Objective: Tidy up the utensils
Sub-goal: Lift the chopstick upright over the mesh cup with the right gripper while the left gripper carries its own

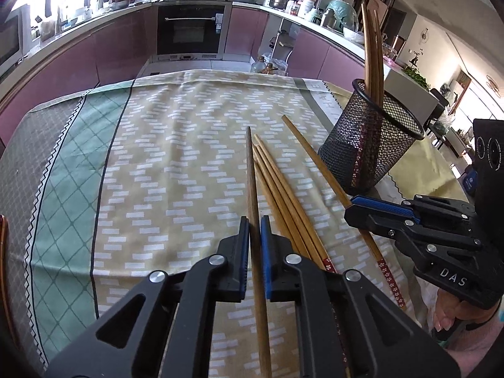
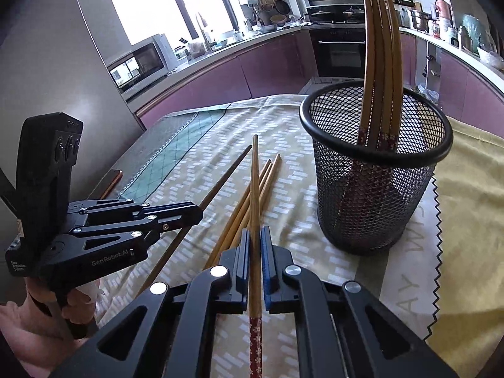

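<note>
Your right gripper (image 2: 255, 245) is pinching a patterned chopstick (image 2: 255, 189) lengthwise | left gripper (image 1: 254, 236) is pinching the dark chopstick (image 1: 252, 170) | mesh holder (image 2: 375, 170) is standing ahead-right, nearer your right hand.

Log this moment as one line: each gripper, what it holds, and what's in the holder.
left gripper: shut on dark chopstick | right gripper: shut on light chopstick | mesh holder: some chopsticks in | others loose on cloth

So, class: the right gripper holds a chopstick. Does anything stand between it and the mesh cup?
Nothing visible does. The right gripper is shut on the chopstick, and the mesh cup stands just to its right, its open mouth partly taken by standing chopsticks.
</note>
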Available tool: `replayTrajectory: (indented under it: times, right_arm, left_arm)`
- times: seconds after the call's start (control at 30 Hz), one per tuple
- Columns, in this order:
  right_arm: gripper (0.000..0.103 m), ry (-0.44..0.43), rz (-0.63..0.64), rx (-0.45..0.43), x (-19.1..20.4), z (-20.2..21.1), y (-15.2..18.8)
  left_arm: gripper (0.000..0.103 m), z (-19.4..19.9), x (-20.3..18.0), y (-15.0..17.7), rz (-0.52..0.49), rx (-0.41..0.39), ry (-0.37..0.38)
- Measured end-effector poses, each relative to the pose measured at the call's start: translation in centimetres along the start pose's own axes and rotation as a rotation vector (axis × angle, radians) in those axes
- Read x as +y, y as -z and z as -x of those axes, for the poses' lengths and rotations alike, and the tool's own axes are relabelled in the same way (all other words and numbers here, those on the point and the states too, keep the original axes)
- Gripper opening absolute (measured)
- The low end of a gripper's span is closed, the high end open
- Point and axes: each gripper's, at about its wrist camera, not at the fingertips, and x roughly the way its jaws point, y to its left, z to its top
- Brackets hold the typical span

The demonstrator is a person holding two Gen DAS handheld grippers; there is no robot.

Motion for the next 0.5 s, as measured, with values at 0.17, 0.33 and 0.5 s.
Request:
replayTrajectory:
  times: [0.17,0.33,0.5]
  right_arm:
    - [0.006,-0.022,0.005,-0.033,0.4,1.4,-0.3]
    - [0.006,-0.042,-0.004,-0.064,0.1,2.9,-0.3]
    - [0.006,-0.054,-0.017,-0.106,-0.5,4.4,-0.4]
  left_arm:
    - [0.008,1.7,-0.2,-0.4,-0.004,-0.027,0.052]
    - [0.008,3.6,-0.6,-0.6,-0.011,-0.055,0.097]
    - [0.008,5.7,-1.1,-1.0,-0.02,-0.086,0.137]
